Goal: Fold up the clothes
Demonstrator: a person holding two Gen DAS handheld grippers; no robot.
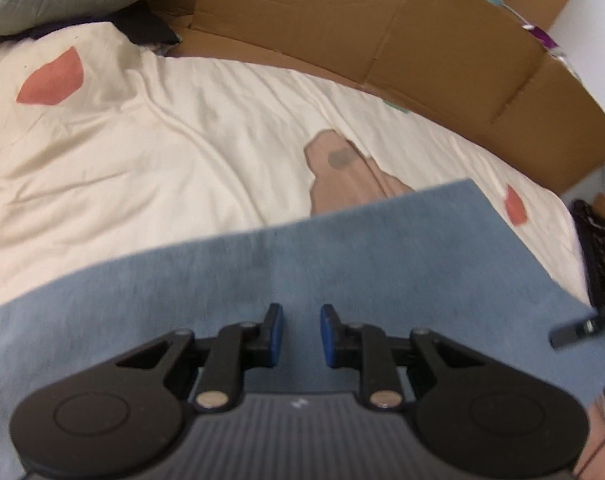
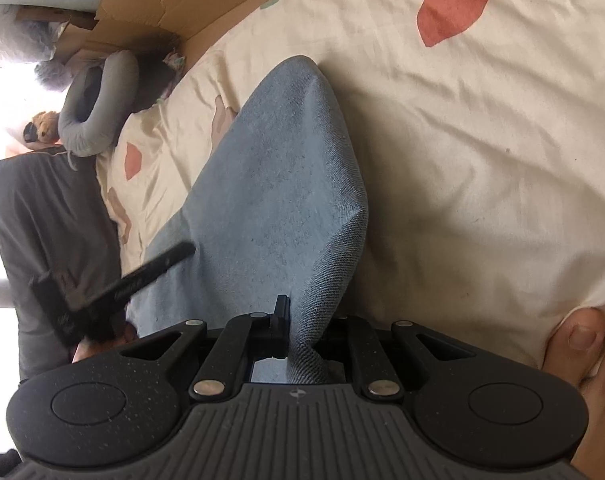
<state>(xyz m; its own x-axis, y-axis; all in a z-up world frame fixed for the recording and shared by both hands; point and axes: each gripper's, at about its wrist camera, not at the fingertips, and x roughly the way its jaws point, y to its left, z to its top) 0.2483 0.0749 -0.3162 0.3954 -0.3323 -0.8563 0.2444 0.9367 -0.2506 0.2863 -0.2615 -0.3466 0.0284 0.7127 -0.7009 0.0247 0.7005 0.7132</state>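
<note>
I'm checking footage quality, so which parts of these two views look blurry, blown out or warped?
Left wrist view: the blue garment is soft with blur at its far edge, and the cardboard bows from fisheye distortion. Right wrist view: the left side is blown out white, while the denim weave near the tool is sharp.

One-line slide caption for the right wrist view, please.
Right claw shut on a raised fold of the blue cloth above the cream bedsheet, bare toes beside it.

Soft daylight, blown-out glare at left, motion blur, fisheye-bent dark corners.
</note>
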